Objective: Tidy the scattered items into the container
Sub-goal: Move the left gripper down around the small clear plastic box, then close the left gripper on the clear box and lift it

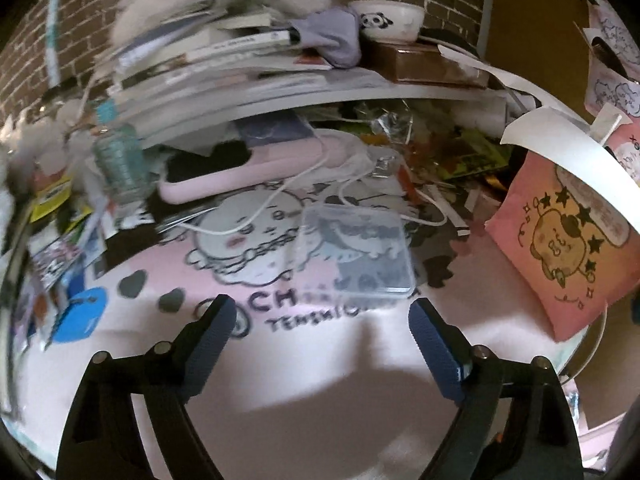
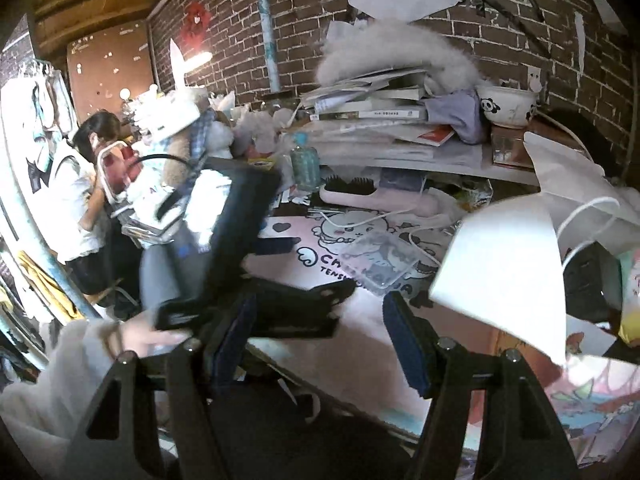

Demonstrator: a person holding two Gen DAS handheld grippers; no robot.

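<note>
The clear plastic case [image 1: 358,254] lies flat on the pink mat [image 1: 360,360], just beyond the left gripper [image 1: 322,322], whose jaws stand open and empty. It looks light, stiff and slick, best pinched across its near edge. The right gripper [image 2: 320,320] hangs nearer, open, holding nothing.
</note>
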